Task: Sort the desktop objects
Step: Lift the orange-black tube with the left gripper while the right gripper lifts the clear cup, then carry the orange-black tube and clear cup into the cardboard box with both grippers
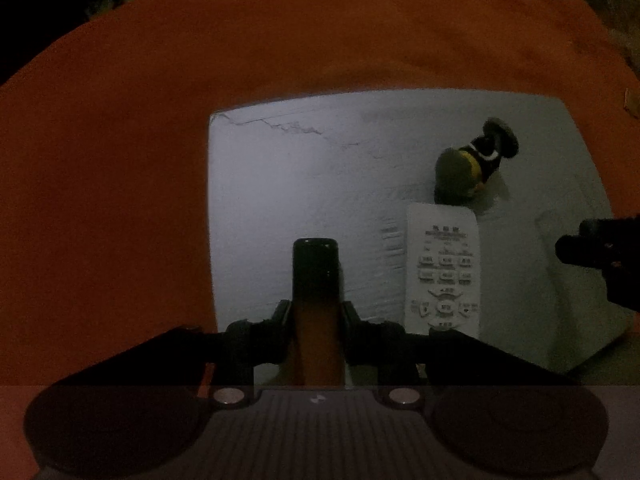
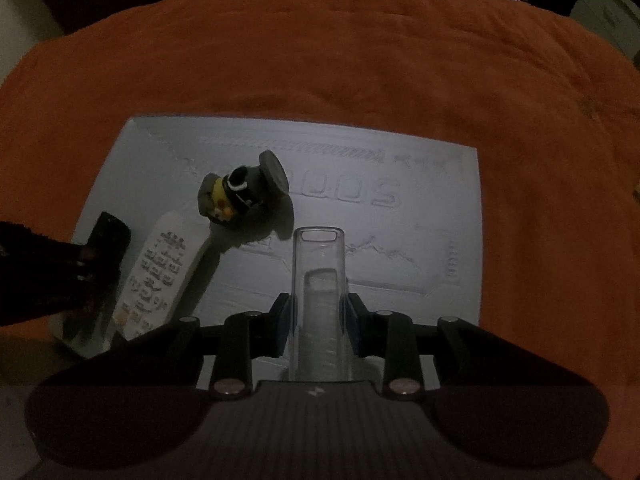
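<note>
My left gripper [image 1: 316,314] is shut on a slim bar [image 1: 315,268], black at its far end and fading to orange near the pads. It hangs over the near left part of a white foam board [image 1: 280,184]. In the right wrist view, my right gripper [image 2: 319,318] is shut on a clear plastic case [image 2: 319,256], its blue pads [image 2: 286,324] pressing both sides. A white remote [image 1: 442,272] lies flat on the board, with a small yellow and black toy figure [image 1: 468,168] on its side just beyond it. The right wrist view shows the remote [image 2: 160,276] and the figure [image 2: 240,192] to its left.
The board [image 2: 420,208], embossed with raised lettering, rests on an orange cloth [image 2: 360,60] that spreads all around it. In the left wrist view the right gripper's dark tip [image 1: 576,250] shows at the right edge. The left gripper [image 2: 86,260] shows at the left edge of the right view. Dim room clutter lies beyond the cloth.
</note>
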### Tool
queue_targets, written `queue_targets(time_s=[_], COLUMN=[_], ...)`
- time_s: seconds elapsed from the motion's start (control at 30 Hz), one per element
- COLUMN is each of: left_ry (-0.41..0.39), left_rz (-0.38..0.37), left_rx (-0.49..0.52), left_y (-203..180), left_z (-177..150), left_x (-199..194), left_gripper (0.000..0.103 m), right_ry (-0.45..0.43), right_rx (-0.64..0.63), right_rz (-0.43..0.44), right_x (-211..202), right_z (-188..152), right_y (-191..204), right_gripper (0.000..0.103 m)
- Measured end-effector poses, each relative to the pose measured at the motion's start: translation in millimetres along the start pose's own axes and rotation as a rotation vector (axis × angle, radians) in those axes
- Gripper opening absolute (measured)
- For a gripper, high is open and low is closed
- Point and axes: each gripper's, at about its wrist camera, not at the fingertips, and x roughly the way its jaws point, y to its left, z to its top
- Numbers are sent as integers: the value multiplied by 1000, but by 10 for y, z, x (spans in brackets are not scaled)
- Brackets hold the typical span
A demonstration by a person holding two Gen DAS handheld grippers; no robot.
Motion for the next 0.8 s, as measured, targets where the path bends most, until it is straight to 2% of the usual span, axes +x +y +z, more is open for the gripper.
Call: queue_targets(time_s=[0.17,0.4,0.63,0.7,0.8], left_ry=[-31,-73,-129,-129,-125], left_rz=[-29,-70,-122,-137,-187], left_rx=[-48,-93,-72,-58,-57], left_y=[88,197,200,185,186], left_z=[30,11,-56,-92,-191], left_x=[-169,-472,-852,-950,-1108], left_gripper=[21,21,21,21,21], right_ry=[-43,-96,-119,-121,-112], right_rx=[46,58,57,81,152], right_rz=[60,95,141,179,281], right_x=[-201,-454,-712,-812,-980], right_z=[60,113,36,-11,-114], right_y=[-84,-162,-198,-218,-259], right_gripper=[32,32,32,32,32])
